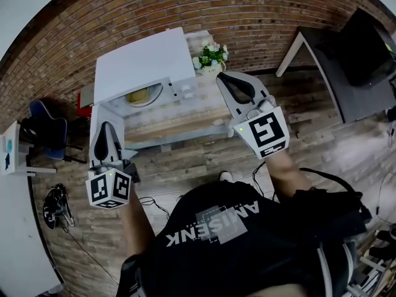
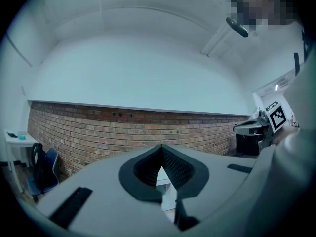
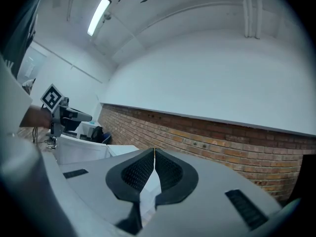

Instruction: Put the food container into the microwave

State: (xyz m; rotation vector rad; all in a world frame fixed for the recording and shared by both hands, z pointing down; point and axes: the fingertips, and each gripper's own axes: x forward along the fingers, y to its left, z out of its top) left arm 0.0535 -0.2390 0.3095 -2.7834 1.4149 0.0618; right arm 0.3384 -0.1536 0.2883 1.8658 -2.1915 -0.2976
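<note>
The white microwave (image 1: 145, 64) stands on a wooden table (image 1: 185, 119) by the brick wall. A yellowish food container (image 1: 140, 96) shows inside it through its front. Whether the door is open I cannot tell. My left gripper (image 1: 105, 125) hovers off the table's front left corner, just in front of the microwave's left side. Its jaws are shut with nothing between them, and the tips meet in the left gripper view (image 2: 160, 148). My right gripper (image 1: 223, 77) hangs over the table to the right of the microwave. It too is shut and empty (image 3: 154, 152).
A pot of white flowers (image 1: 210, 57) stands on the table behind the microwave's right side. A dark desk (image 1: 346, 73) is at the far right. A blue chair (image 1: 43, 125) and a white side table (image 1: 12, 147) are at the left. Cables (image 1: 55, 206) lie on the wooden floor.
</note>
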